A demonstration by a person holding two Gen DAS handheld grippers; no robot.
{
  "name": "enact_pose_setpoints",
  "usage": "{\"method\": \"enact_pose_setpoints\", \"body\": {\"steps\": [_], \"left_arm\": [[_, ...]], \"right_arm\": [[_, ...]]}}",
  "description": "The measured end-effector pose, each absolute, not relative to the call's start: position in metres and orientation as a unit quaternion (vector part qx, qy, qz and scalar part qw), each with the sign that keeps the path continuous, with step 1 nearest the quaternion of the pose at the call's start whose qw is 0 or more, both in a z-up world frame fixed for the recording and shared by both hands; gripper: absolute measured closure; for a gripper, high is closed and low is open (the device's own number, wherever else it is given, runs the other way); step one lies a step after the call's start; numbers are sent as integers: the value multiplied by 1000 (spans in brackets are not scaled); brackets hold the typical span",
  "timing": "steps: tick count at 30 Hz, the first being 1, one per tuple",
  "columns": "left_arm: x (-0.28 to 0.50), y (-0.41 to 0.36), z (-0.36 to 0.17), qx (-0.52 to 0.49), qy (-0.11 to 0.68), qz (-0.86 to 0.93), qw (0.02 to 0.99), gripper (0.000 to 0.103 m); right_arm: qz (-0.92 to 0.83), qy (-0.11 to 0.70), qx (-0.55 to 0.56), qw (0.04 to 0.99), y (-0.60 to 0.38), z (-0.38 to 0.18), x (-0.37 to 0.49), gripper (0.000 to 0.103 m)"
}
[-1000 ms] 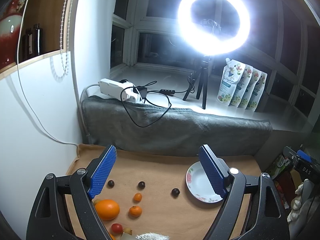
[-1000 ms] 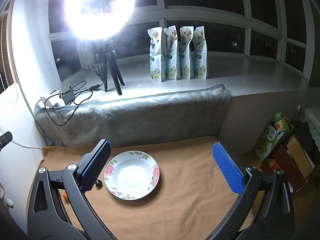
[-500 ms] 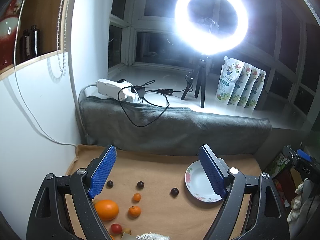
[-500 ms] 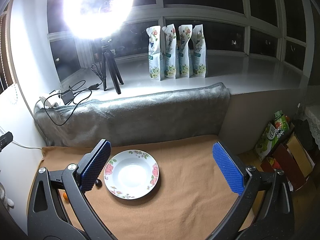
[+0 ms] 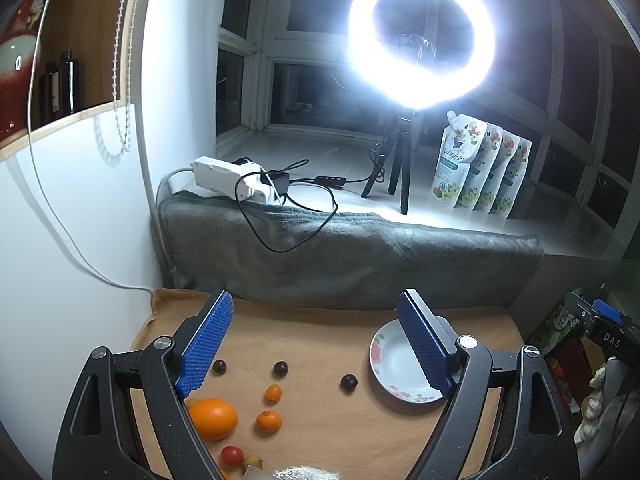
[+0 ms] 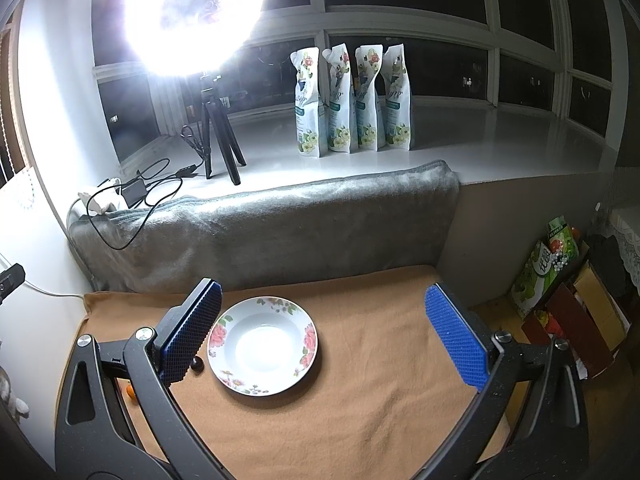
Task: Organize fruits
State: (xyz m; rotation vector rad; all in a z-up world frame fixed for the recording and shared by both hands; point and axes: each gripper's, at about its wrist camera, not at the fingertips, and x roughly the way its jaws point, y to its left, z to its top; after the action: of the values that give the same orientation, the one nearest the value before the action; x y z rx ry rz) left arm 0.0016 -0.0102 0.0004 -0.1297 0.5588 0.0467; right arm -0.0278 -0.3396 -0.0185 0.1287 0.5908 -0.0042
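A white floral plate [image 6: 264,346] lies empty on the tan cloth; it also shows in the left wrist view [image 5: 394,364], partly behind a finger. To its left lie fruits: a large orange [image 5: 212,418], two small oranges [image 5: 269,421] [image 5: 273,393], three dark round fruits [image 5: 348,383] [image 5: 281,368] [image 5: 219,367] and a red cherry tomato [image 5: 232,455]. My left gripper [image 5: 316,340] is open and empty, held above the fruits. My right gripper [image 6: 326,334] is open and empty, held above the plate. One dark fruit [image 6: 197,365] peeks beside its left finger.
A grey blanket [image 6: 260,232] lines the back of the cloth under a white sill with a ring light on a tripod [image 5: 400,168], a power strip with cables [image 5: 228,174] and several pouches [image 6: 352,100]. Boxes and bags [image 6: 560,280] stand off the right edge.
Both views shift only slightly; the left gripper has drifted a little. Both grippers stay open and no fruit has moved.
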Motion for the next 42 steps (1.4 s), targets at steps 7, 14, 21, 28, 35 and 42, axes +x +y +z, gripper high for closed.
{"method": "enact_pose_setpoints", "body": {"steps": [7, 14, 21, 28, 35, 42], "left_arm": [[1, -11, 0, -65, 276, 22, 959, 18], [1, -12, 0, -64, 275, 22, 959, 18], [1, -13, 0, -64, 276, 22, 959, 18], [1, -12, 0, -65, 276, 22, 959, 18], [-5, -13, -4, -67, 280, 23, 958, 18], [-8, -9, -9, -70, 288, 28, 955, 18]], "right_arm": [[-3, 292, 64, 954, -341, -20, -28, 0], [-4, 293, 65, 954, -341, -21, -29, 0], [-3, 294, 65, 954, -341, -21, -30, 0], [-2, 295, 66, 953, -341, -21, -28, 0], [17, 313, 66, 947, -336, -27, -34, 0], [37, 323, 65, 943, -329, -29, -31, 0]]}}
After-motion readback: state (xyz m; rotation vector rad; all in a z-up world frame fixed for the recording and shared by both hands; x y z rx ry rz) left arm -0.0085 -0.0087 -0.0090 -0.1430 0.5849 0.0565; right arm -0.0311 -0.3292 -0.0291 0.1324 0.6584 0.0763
